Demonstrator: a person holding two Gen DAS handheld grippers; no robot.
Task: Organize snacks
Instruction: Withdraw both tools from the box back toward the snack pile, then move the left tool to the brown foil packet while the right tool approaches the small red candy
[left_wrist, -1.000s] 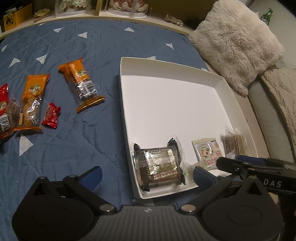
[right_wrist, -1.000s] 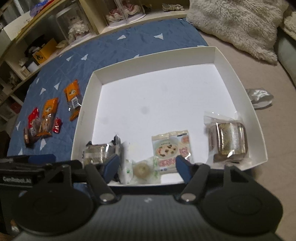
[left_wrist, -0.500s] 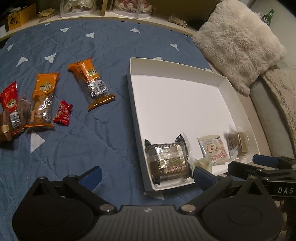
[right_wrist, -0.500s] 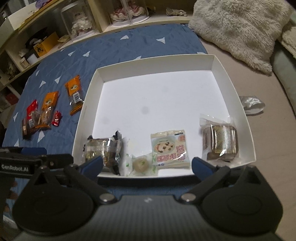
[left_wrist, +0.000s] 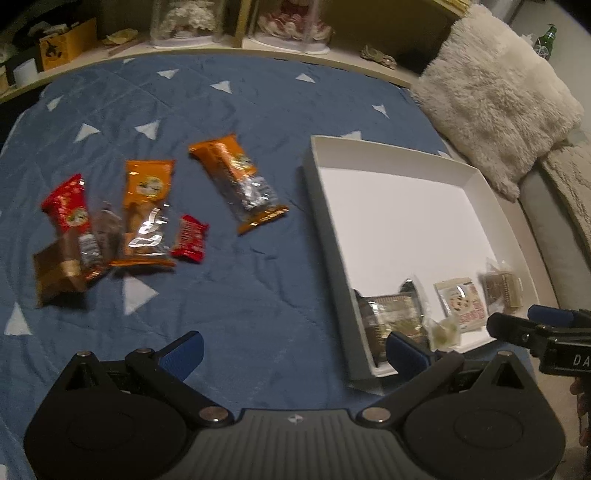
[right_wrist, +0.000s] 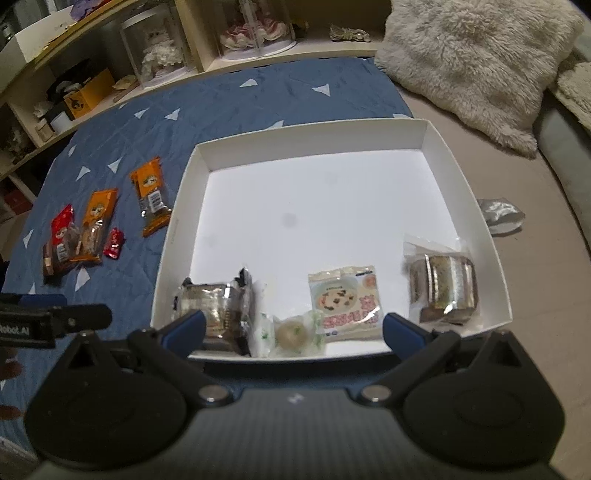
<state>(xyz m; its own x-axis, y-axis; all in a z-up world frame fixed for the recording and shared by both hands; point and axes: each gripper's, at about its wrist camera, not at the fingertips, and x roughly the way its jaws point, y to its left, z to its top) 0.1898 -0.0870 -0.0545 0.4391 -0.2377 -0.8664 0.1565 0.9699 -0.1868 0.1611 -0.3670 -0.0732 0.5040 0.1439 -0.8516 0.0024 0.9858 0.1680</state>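
Note:
A white tray (right_wrist: 465, 177) lies on a blue quilt (left_wrist: 221, 103). Along its near wall lie a dark wrapped cake (right_wrist: 218, 306), a small green-white sweet (right_wrist: 291, 332), a cookie packet (right_wrist: 345, 302) and a clear-wrapped cake (right_wrist: 443, 284). Left of the tray on the quilt lie two orange packets (left_wrist: 236, 181) (left_wrist: 147, 210), a small red sweet (left_wrist: 190, 240) and a red packet (left_wrist: 70, 218) over a brown one. My left gripper (left_wrist: 291, 350) is open and empty above the quilt beside the tray's near left corner. My right gripper (right_wrist: 291, 326) is open and empty at the tray's near wall.
A fluffy cream cushion (left_wrist: 495, 96) lies beyond the tray's right side, with a grey sofa edge (left_wrist: 554, 236) beside it. Shelves with glass domes (right_wrist: 255, 29) and a yellow box (right_wrist: 88, 92) run along the quilt's far edge. A crumpled silver wrapper (right_wrist: 498, 218) lies right of the tray.
My left gripper has swung left, bringing the loose snacks on the quilt toward the middle of its view. My right gripper opened wide and drew back from the small sweet.

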